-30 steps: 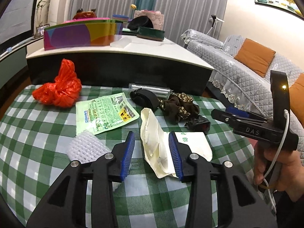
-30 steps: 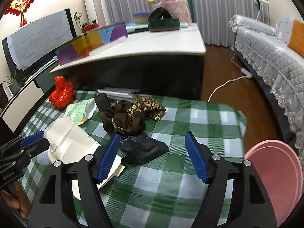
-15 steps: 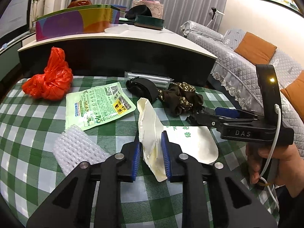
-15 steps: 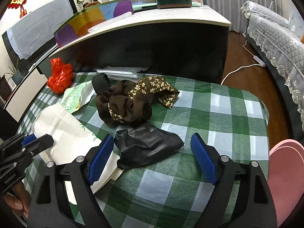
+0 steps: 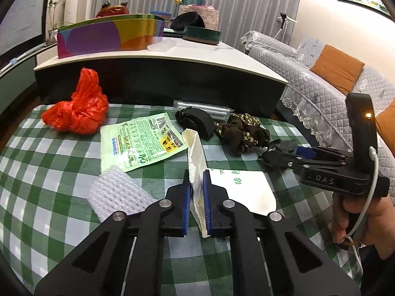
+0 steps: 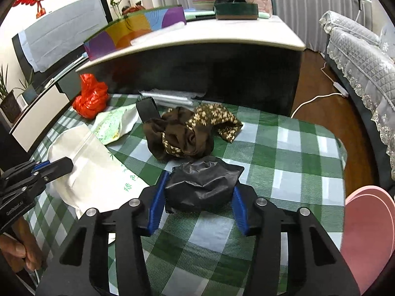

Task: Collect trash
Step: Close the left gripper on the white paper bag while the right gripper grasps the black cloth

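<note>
Cream paper bag (image 5: 197, 159): lies on the green-checked desk (image 5: 49, 162); its folded upper part stands on edge, long axis running away from the left camera, open torn end pointing toward the far side; its flat part with green print spreads to the right.
Left claw (image 5: 196, 197): blue pads pressed against both sides of the bag's upright fold, gripping it.
Black plastic wad (image 6: 202, 185): crumpled, long axis across the right view, lying on the desk just in front of the brown floral cloth (image 6: 187, 133).
Right claw (image 6: 198, 202): pads touch both ends of the black wad and pinch it; whether it is fully clamped cannot be told.
Around: green printed pouch (image 5: 140, 143) flat beside the bag; white foam net (image 5: 118, 194) near the left claw; red plastic bag (image 5: 79, 108) at the far left corner; black strap roll (image 5: 195, 120) and a clear wrapper (image 5: 205, 108) behind; pink bin (image 6: 367, 241) at the lower right, off the desk edge.
In the way: the brown floral cloth lies close behind the black wad, touching it or nearly so.
Change: half a second ago the left pads had a gap about the fold, now they are tight on it; the right claw stood wide around the wad and has narrowed onto it.
</note>
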Available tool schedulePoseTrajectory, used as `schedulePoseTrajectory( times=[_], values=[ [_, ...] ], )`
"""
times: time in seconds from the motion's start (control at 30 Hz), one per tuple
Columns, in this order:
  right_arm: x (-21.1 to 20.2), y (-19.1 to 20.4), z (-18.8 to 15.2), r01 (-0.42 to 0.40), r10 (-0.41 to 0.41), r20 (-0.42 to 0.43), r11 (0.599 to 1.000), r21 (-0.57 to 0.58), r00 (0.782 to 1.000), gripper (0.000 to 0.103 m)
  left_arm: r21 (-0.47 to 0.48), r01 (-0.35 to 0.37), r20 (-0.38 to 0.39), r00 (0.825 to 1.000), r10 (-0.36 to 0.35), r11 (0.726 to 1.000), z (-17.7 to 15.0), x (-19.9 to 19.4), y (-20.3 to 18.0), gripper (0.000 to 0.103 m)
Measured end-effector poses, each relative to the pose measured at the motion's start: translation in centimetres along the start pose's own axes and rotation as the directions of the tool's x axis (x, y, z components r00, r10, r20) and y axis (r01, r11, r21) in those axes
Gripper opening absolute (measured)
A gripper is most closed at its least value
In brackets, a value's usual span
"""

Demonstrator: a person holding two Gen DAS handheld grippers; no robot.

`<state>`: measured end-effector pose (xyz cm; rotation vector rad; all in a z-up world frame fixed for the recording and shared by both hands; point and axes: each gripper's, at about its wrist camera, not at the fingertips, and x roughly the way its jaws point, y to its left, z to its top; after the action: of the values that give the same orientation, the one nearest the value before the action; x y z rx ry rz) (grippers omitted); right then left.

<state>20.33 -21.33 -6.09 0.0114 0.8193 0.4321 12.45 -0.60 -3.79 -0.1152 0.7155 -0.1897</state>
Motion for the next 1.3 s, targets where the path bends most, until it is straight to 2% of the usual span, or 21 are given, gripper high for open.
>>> schedulePoseTrajectory(
  times=[0.9,1.3],
  values=[
    [-10.9,1.0,-1.4,0.078,-0.073,0.15,0.996,-0.034,0.986,0.048,0.044,-0.007,0.082,0.997,0.003,0.999,0.6,-5.2,-2.1,0.007],
    [-15.3,1.3,-2.0,0.1,-0.1,0.2,0.995,0.011,0.975,0.048,0.053,0.016,0.116,0.993,-0.022,0.998,0.5,-7.9,-2.8,0.007]
  ],
)
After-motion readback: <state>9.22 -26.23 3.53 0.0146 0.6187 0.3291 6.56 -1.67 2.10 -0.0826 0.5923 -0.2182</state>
